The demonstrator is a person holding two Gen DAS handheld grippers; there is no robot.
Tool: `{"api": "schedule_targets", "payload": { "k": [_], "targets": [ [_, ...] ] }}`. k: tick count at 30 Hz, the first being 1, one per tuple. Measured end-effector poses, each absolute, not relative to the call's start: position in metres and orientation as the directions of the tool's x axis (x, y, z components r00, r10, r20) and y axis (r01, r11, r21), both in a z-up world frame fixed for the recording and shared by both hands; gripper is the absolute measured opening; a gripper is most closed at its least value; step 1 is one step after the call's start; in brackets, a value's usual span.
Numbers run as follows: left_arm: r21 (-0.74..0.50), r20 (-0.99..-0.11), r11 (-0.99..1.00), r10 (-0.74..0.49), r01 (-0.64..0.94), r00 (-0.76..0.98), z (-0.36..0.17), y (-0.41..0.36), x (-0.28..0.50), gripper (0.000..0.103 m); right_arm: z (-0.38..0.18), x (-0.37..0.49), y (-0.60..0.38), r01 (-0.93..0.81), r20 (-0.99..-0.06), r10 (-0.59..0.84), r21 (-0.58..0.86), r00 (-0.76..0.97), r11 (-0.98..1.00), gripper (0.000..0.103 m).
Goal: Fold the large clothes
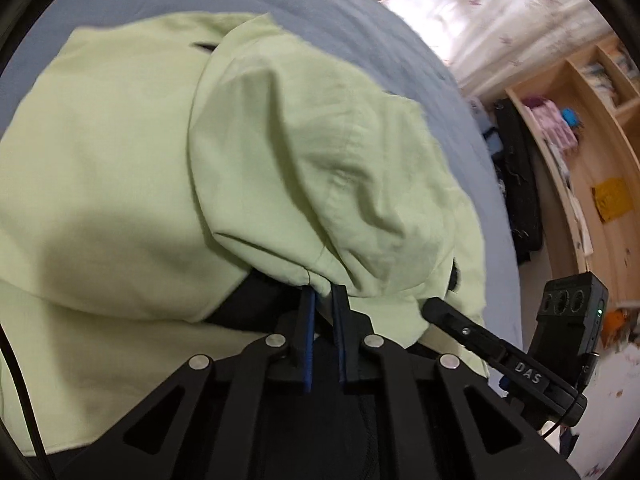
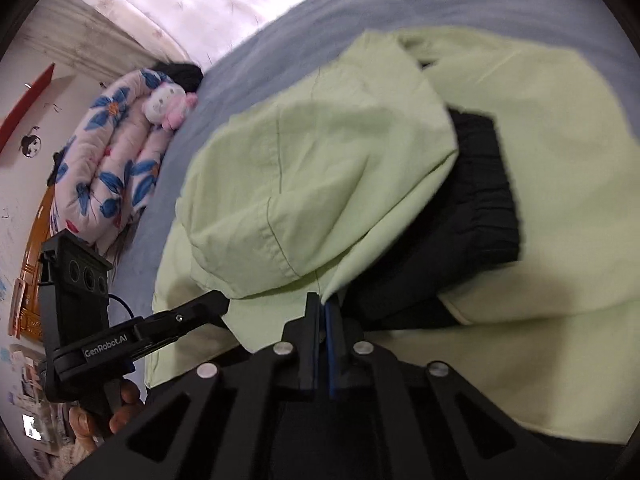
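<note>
a large pale green cotton garment (image 1: 120, 168) is lying spread over a bed covered with a grey-blue sheet (image 1: 320, 4), and a folded-over part of the garment is bunching up toward both cameras. a black gathered fabric piece (image 2: 480, 184) is showing between the green layers in the right wrist view, tucked under the raised fold and resting on the flat green layer beneath.

the left tool (image 1: 324, 292) is sitting at the near hem of the bunched green fold, its two blue-lined fingers (image 1: 309, 320) drawn close together with the hem of the green cloth pinched between their tips. the right tool (image 2: 323, 300) is standing at the lower edge of the same garment's fold, its fingers pressed nearly together and clamping the green cloth's edge. each tool is also appearing in the other's view: the right one reaching in from the right edge of the left wrist view, touching the green cloth, and the left one reaching in from the left of the right wrist view, with a person's hand (image 2: 120, 408) wrapping its handle.

at the far left of the bed, a rolled white quilt with blue flowers (image 2: 108, 156) is lying beside a small white and pink plush toy (image 2: 168, 104). pale wooden shelves (image 1: 592, 152) with clothes are standing beyond the bed's right side, under a light curtain (image 1: 500, 12).
</note>
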State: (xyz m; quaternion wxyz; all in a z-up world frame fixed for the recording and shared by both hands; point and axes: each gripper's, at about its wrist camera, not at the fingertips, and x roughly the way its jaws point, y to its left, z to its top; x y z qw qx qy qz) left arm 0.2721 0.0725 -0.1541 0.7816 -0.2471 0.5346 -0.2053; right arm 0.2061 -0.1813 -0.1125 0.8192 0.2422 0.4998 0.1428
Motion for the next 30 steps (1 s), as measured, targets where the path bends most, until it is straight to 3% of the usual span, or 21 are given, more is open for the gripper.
{"api": "schedule_targets", "payload": {
  "k": [2,5,10,12,16,22,28,30],
  "targets": [
    [-0.573,-0.741,0.812,-0.572,0.112,0.351,-0.150,0.062,0.262,0.006,-0.105,0.187,-0.189,0.005,-0.733,0.459,0.533,0.502,0.846,0.002],
    [-0.480,-0.813,0.867,-0.497,0.133,0.304,-0.175,0.044,0.257,0.006,-0.135,0.179,-0.189,0.055,-0.796,0.407,0.479,0.448,0.876,0.002],
    [-0.530,-0.791,0.842,-0.534,0.102,0.299,-0.180,0.047,0.257,0.007,-0.147,0.181,-0.197,0.100,-0.796,0.437,0.519,0.419,0.849,0.005],
    [-0.504,-0.809,0.855,-0.516,0.122,0.281,-0.174,0.048,0.254,0.009,-0.138,0.182,-0.199,0.093,-0.814,0.415,0.489,0.408,0.867,0.015],
    [-0.388,-0.840,0.902,-0.432,0.191,0.330,-0.146,0.061,0.238,0.015,-0.106,0.176,-0.204,0.068,-0.818,0.316,0.394,0.482,0.917,0.024],
    [-0.443,-0.750,0.882,-0.463,0.162,0.472,-0.105,0.076,0.261,0.015,-0.071,0.203,-0.181,-0.036,-0.770,0.306,0.346,0.560,0.938,0.024],
    [-0.540,-0.701,0.832,-0.530,0.130,0.478,-0.110,0.057,0.311,0.015,-0.077,0.251,-0.135,-0.141,-0.761,0.340,0.317,0.553,0.938,0.025],
    [-0.520,-0.725,0.845,-0.514,0.126,0.459,-0.123,0.048,0.320,0.015,-0.092,0.265,-0.126,-0.158,-0.783,0.313,0.270,0.538,0.950,0.025]
  ]
}}
